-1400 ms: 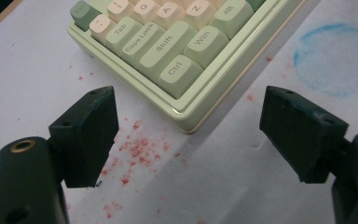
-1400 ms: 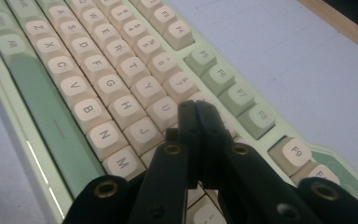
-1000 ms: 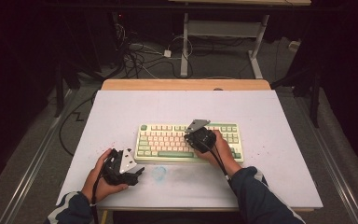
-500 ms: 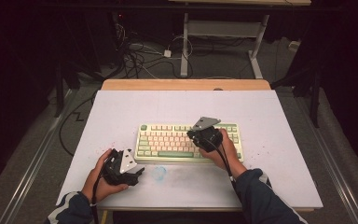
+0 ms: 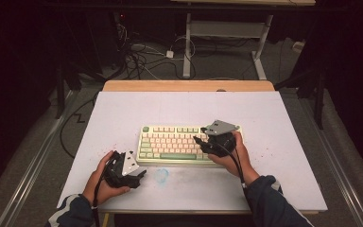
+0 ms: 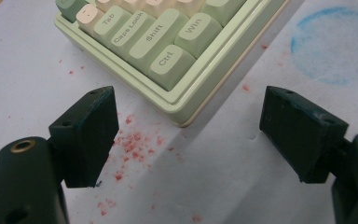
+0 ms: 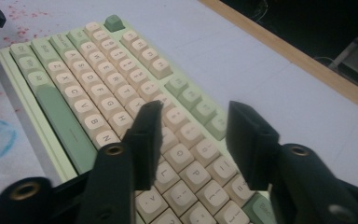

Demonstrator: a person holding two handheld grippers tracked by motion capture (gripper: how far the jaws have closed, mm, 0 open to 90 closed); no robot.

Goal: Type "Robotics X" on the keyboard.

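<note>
Over the keyboard's right half, mid-surface, the right tool hovers, its jaws just opened partway, nothing between them. Left tool gapes wide, empty, beside its near-left corner.

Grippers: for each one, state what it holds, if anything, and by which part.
Nothing is held. The left gripper is open beside the keyboard; the right gripper, jaws just opening, hangs above its keys.

white table mat, blue ring stain, floor cables
</note>
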